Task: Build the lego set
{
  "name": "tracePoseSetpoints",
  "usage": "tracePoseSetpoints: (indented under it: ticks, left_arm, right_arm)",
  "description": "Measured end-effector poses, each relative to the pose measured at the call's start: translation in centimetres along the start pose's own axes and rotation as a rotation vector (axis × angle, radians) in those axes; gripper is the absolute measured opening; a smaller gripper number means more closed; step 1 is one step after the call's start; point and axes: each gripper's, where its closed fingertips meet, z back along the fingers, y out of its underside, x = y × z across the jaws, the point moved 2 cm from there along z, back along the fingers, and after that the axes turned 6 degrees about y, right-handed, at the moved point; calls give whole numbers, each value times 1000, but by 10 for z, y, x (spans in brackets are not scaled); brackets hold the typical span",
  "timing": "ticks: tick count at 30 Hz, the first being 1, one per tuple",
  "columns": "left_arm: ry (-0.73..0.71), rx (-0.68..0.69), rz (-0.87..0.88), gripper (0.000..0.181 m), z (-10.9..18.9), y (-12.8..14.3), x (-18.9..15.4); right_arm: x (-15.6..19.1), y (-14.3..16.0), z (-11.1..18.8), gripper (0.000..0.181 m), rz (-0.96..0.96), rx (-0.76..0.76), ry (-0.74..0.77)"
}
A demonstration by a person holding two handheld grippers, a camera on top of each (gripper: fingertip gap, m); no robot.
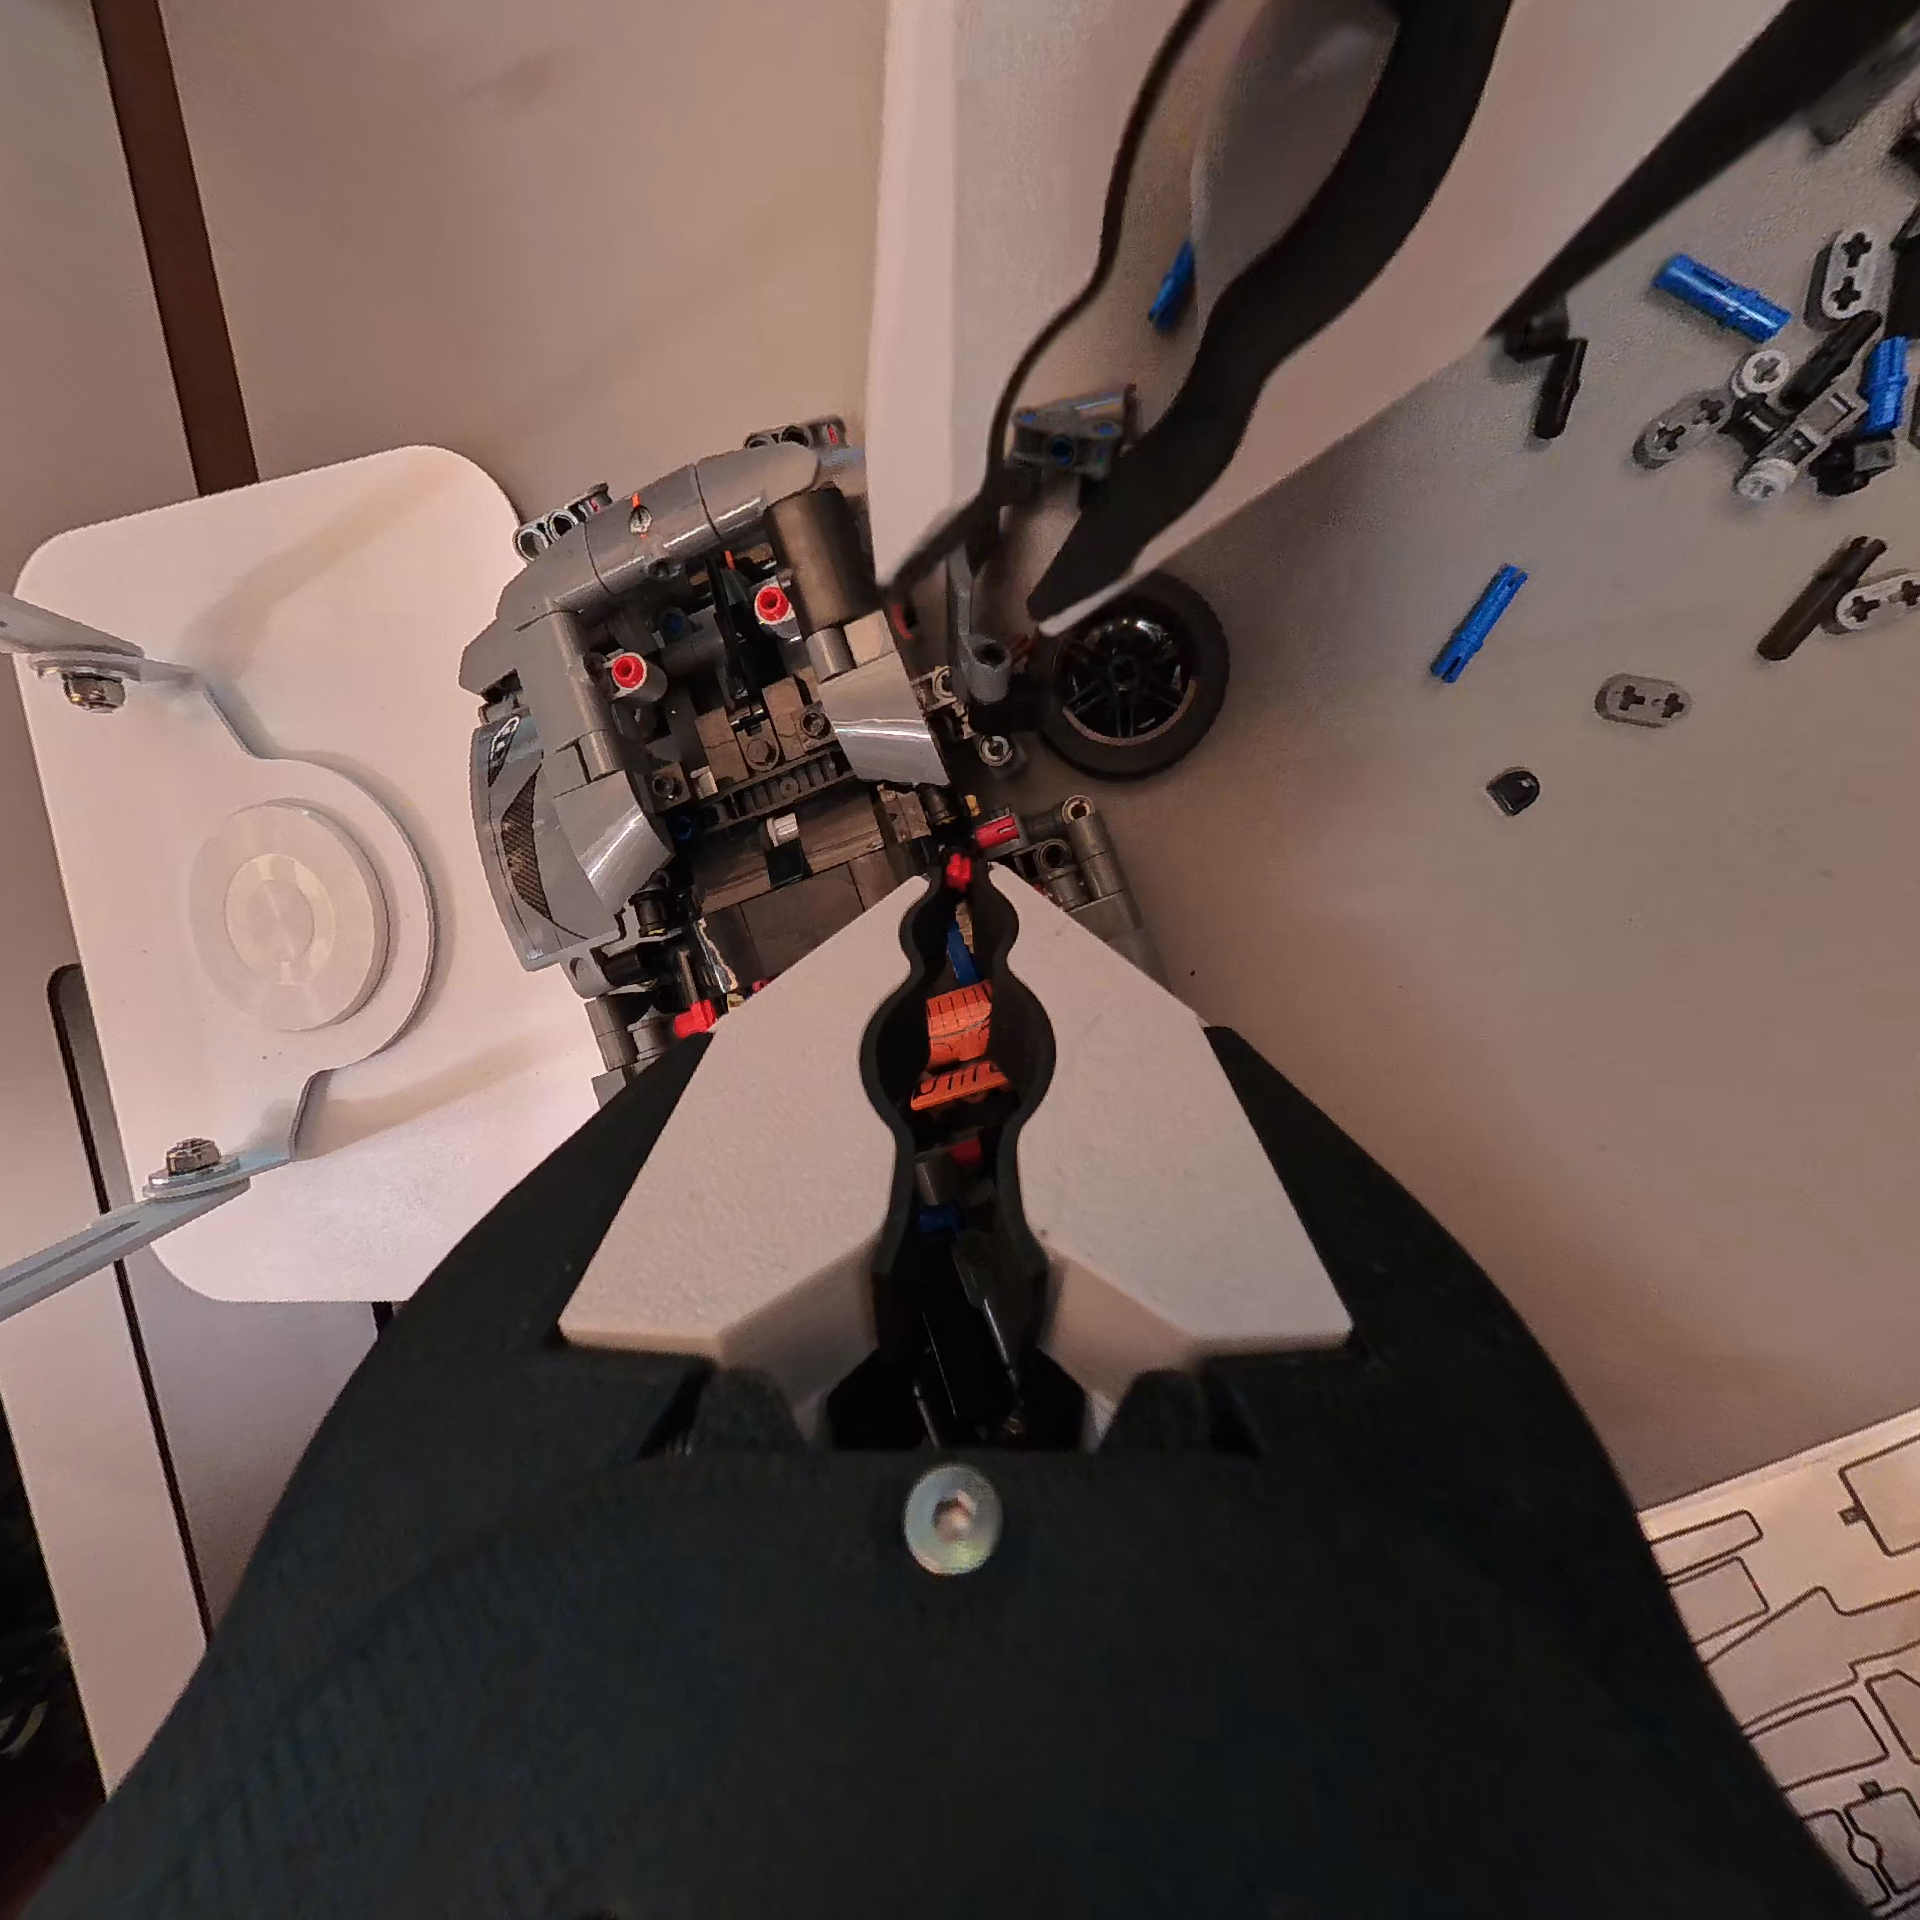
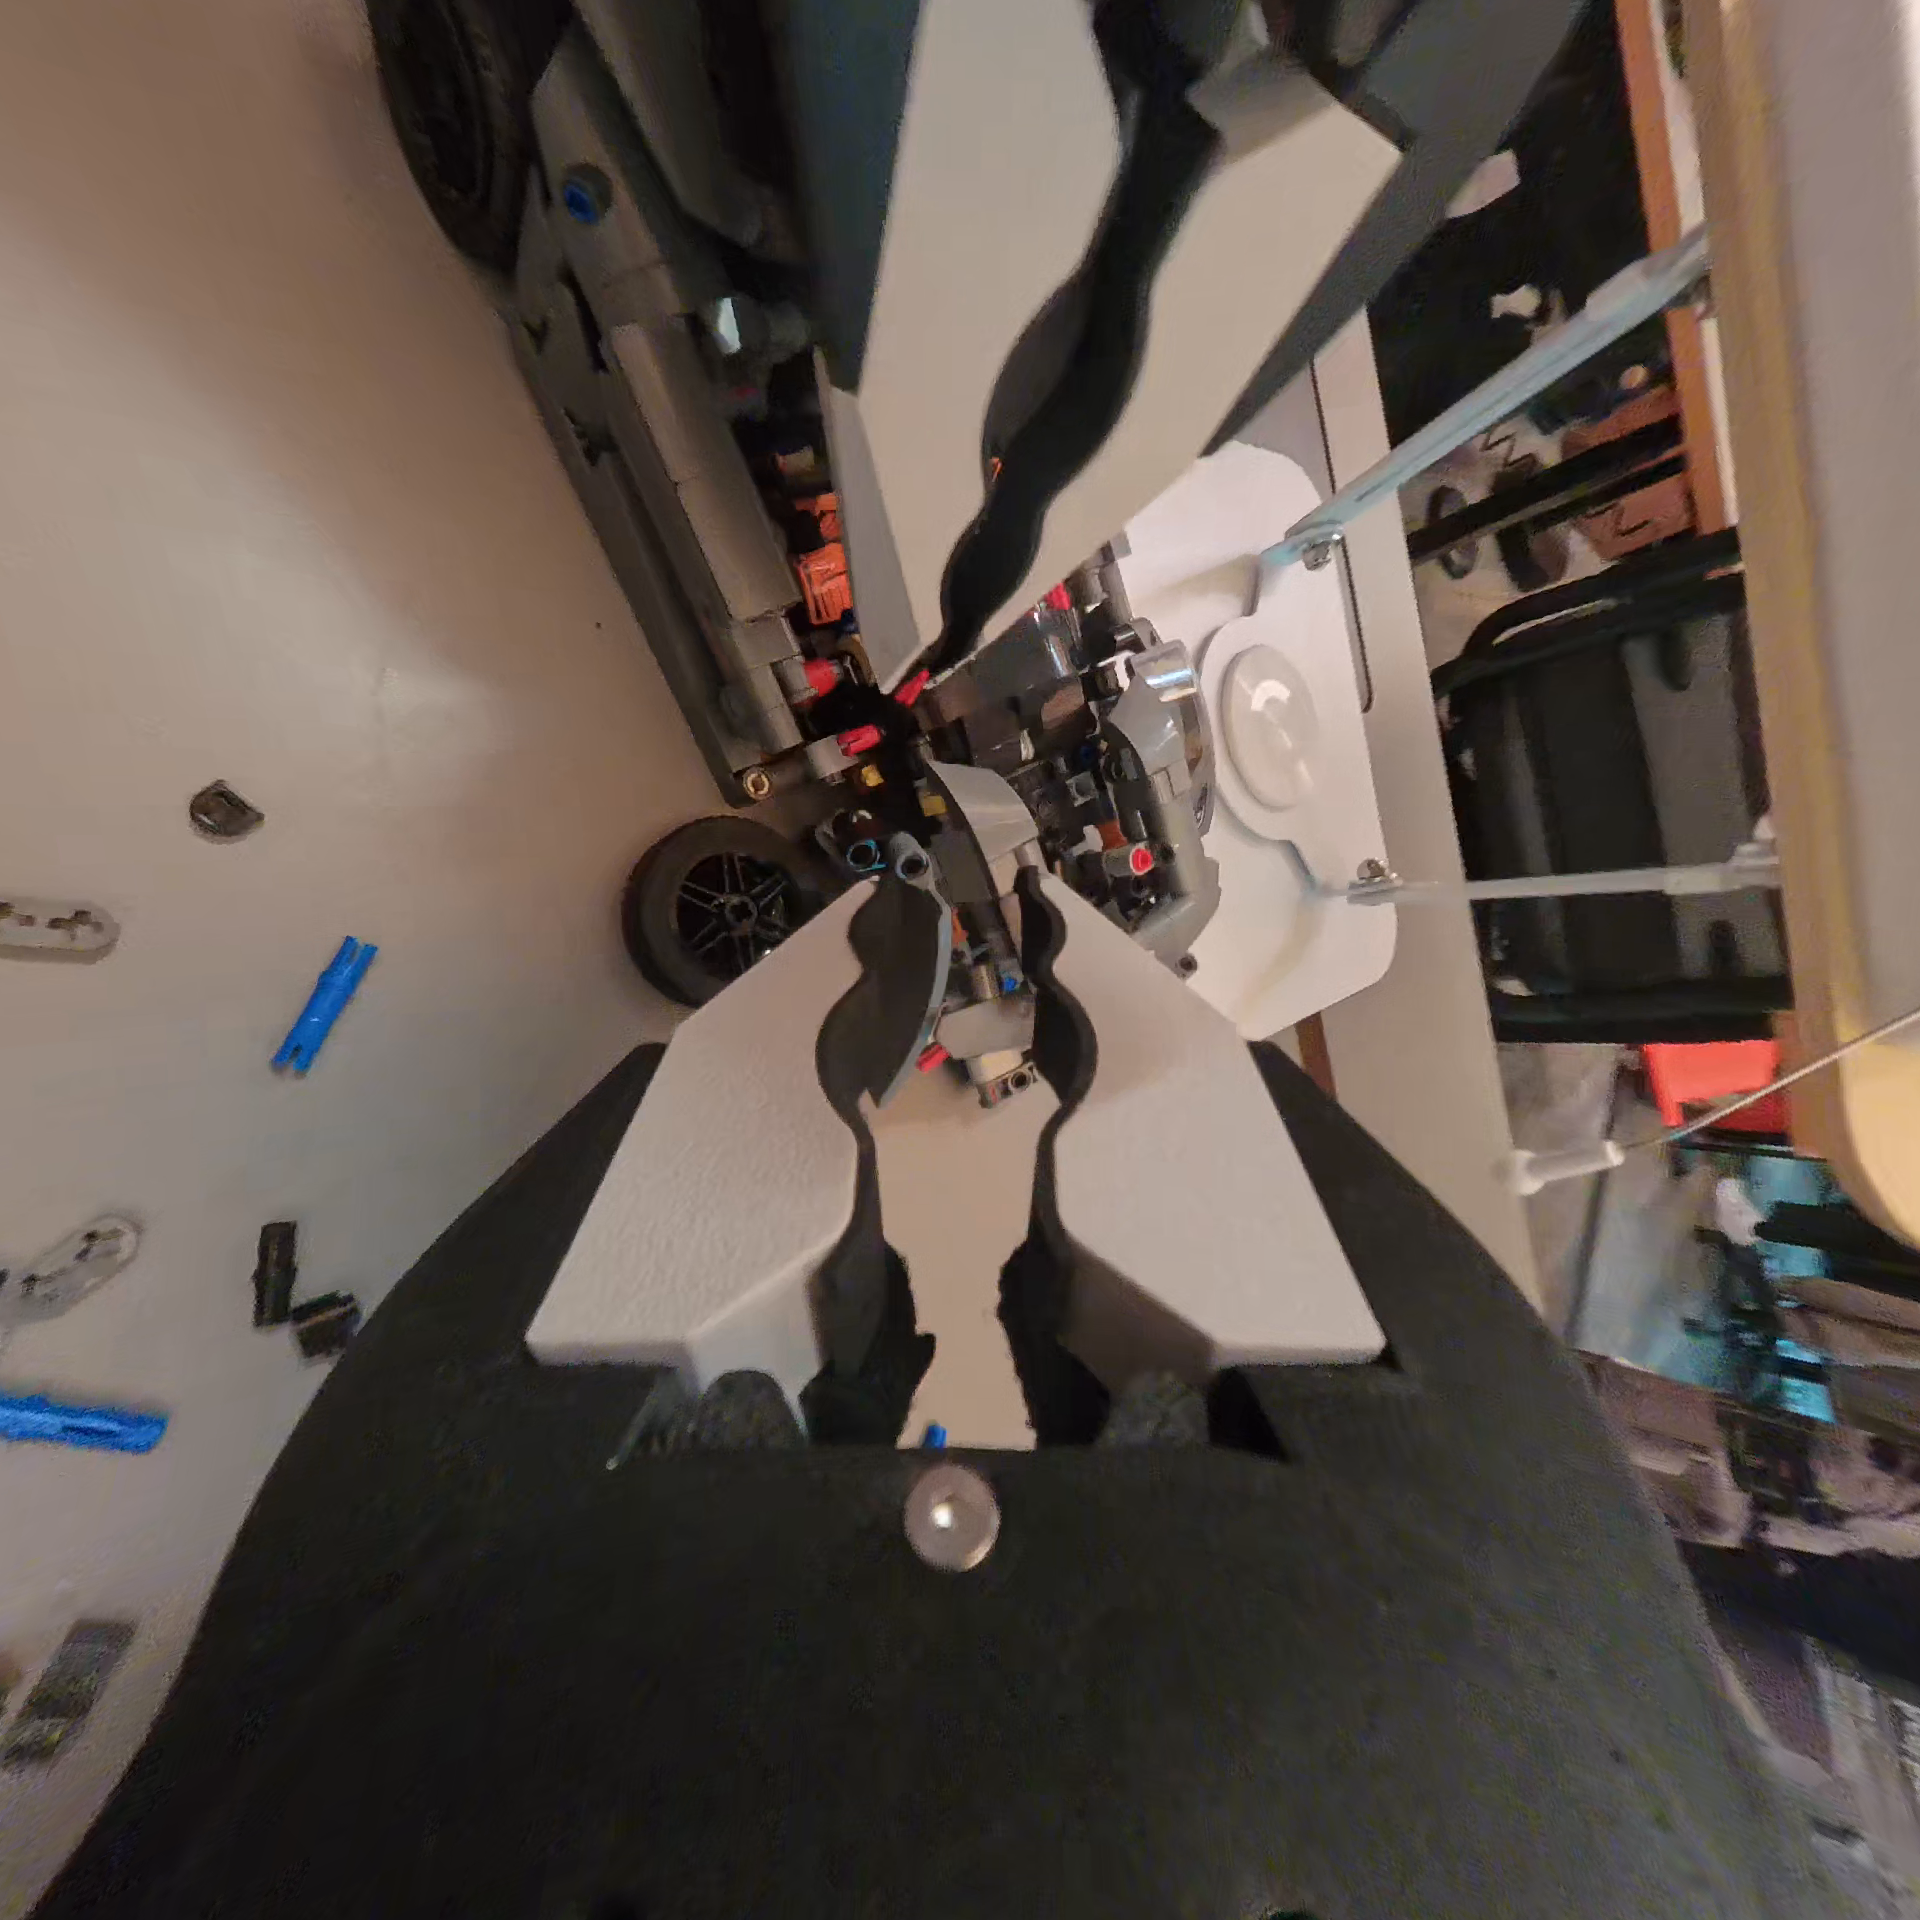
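Tools (image 1: 961, 883) (image 2: 961, 914), two, meet one grey car model (image 1: 665, 748); one loose wheel (image 1: 1132, 686).

The car model (image 1: 717, 748) stands on the worktop (image 1: 1455, 1039). In the left wrist view a loose wheel (image 1: 1138, 686) lies just right of the model, scattered loose pieces (image 1: 1766, 395) farther right, a round-centred plate (image 1: 281, 914) to its left.

1. My left tool (image 1: 961, 883) had its fingers pinched nearly together at the tips, clamped.
2. My right tool (image 2: 961, 899) reached in with fingers (image 2: 727, 1091) parted, tips apart.
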Motion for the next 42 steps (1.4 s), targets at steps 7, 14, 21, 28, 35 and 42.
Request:
tracePoseSetpoints:
  ticks: [7, 14, 21, 28, 35, 42]
  left_arm:
    - [1, -1, 1, 1, 0, 0, 0]
    - [0, 1, -1, 1, 0, 0, 0]
    - [2, -1, 1, 1, 0, 0, 0]
    - [6, -4, 4, 1, 0, 0, 0]
    - [10, -7, 7, 1, 0, 1, 0]
    - [10, -7, 7, 1, 1, 1, 0]
  right_arm:
    - [6, 7, -10, 12, -38, 10, -42]
    - [13, 5, -18, 6, -33, 7, -50]
    - [16, -4, -13, 4, -6, -35, -33]
    - [23, -15, -16, 4, 234, -61, 178]
    - [26, -19, -19, 5, 328, -69, 301]
    - [28, -22, -21, 5, 388, -66, 366]
